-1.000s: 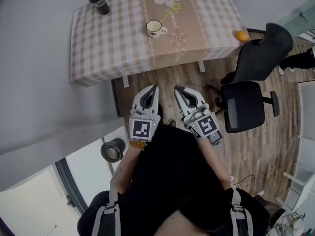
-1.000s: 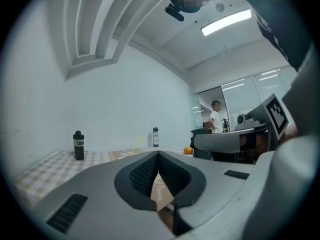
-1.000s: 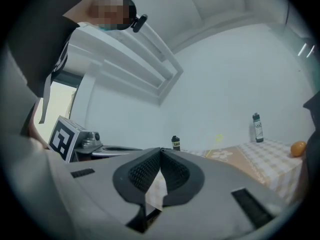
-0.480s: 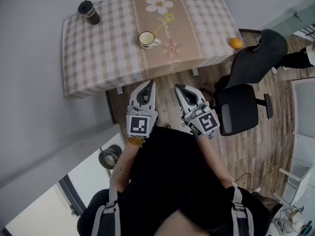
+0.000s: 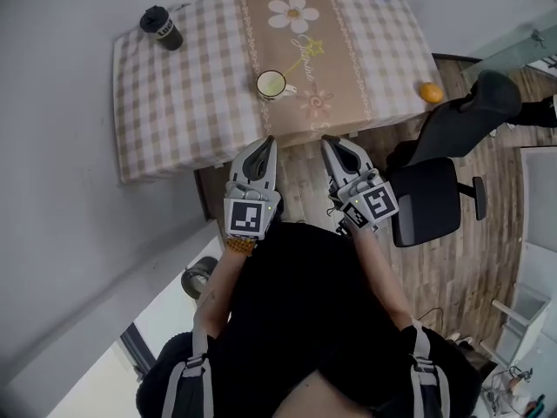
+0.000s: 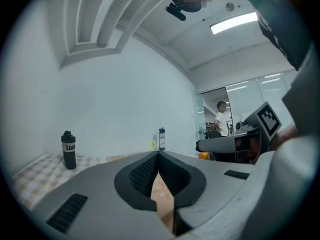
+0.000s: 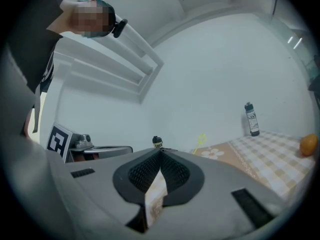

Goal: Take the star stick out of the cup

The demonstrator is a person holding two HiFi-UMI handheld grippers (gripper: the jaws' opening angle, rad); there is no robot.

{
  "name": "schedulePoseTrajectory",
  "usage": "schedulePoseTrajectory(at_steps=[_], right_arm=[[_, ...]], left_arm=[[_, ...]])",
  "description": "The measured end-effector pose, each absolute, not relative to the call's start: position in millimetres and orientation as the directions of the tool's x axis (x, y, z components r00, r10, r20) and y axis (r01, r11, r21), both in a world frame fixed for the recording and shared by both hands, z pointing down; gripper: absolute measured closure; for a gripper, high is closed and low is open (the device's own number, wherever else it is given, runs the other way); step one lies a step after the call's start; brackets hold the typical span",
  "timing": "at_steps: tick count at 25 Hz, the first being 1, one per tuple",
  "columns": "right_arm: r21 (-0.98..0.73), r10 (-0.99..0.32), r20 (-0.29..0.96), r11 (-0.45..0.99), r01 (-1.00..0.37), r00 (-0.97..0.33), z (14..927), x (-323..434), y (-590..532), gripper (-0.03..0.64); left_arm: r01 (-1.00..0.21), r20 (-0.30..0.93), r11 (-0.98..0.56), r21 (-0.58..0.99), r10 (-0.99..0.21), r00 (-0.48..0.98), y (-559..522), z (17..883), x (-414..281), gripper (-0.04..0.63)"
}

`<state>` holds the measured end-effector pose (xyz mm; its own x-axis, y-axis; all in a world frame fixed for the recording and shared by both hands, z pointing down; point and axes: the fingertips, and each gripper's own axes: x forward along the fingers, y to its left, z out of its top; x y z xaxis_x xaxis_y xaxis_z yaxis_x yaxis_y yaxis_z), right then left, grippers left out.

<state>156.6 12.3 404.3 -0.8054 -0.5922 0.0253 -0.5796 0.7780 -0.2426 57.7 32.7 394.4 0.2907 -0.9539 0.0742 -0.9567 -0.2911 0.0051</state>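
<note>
Approach stage, no grasp made yet; star stick (image 5: 302, 57) standing slanted in the cup (image 5: 271, 84), yellow star end up and leaning toward the far right; cup set on the brown flowered strip down the middle of the checked tabletop (image 5: 174, 103), with a black bottle (image 5: 162, 27) at the far left corner and an orange (image 5: 430, 92) at the right edge.

Left claw (image 5: 266, 141) pressed together at the tips and empty; right claw (image 5: 330, 141) likewise closed, nothing between its pads; both held side by side, pointing at the tabletop's near edge, well short of the cup.

Next move, by judgement: carry one claw forward over the near edge; spread its jaws; set them either side of the thin stick above the cup's rim; close gently and draw up along the slant, so as not to tip the cup; possibly steady the cup with the other claw.

Against the earlier frames: both claws nearer the tabletop, tips now at its near edge where a strip of wooden floor showed between before; jaws together then as now; cup, stick, bottle and orange unmoved on the cloth.
</note>
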Motion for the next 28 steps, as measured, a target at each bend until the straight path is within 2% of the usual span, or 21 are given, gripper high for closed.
schedulePoseTrajectory(at_steps=[10,28], right_arm=[[-0.26,-0.609,0.049,0.757,-0.599,-0.792,417.9,129.1,-38.6,0.611],[-0.327,-0.621,0.127,0.709,-0.624,-0.773,448.8,107.4,-83.5,0.611]], left_arm=[[-0.962,0.086,-0.273,0.016,-0.958,0.273,-8.5,405.7,13.5,0.601],[-0.958,0.089,-0.282,0.062,-0.954,0.286,-40.6,419.5,-20.5,0.601]])
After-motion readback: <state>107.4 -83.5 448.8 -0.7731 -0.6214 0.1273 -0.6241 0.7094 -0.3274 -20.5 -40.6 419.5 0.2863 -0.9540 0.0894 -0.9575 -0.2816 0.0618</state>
